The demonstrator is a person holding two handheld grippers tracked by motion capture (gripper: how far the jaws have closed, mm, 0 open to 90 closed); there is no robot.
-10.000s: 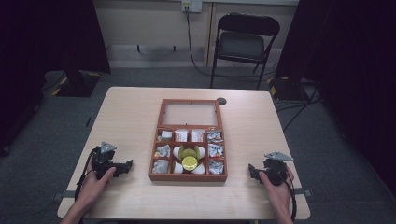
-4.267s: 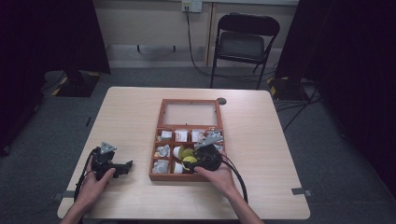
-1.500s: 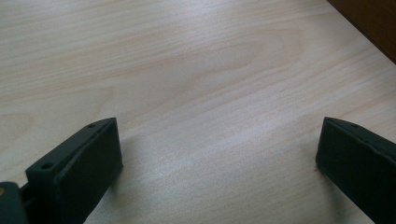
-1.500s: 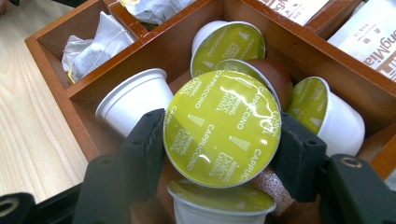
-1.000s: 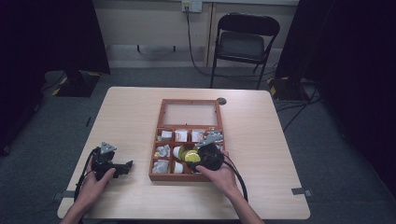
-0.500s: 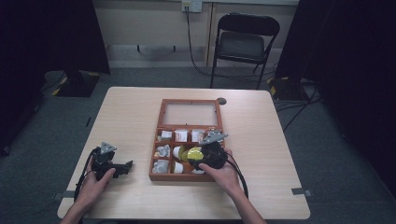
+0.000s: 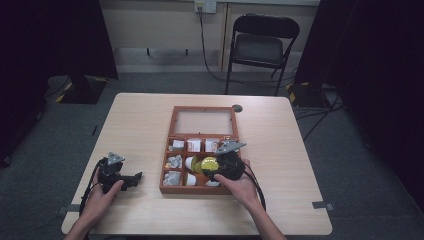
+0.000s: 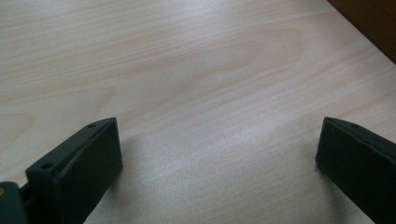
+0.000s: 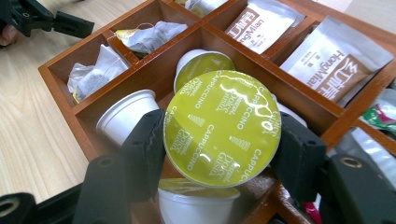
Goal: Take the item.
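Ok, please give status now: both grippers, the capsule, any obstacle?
Right gripper shut on yellow-lidded capsule, over wooden box. Left gripper open on table. No obstacle seen.

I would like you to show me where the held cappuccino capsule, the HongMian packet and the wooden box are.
cappuccino capsule (image 9: 222,127), right gripper view, centre of its yellow foil lid.
HongMian packet (image 9: 334,60), right gripper view, middle of its printed front.
wooden box (image 7: 172,138), high view, left wall of its frame.

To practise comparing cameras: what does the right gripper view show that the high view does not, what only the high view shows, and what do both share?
Right gripper view alone: the word CAPPUCCINO on the yellow-lidded capsule and the brand printed on the tea sachets. High view alone: the chair and the whole table. Shared: the wooden box, and the right gripper shut on the capsule.
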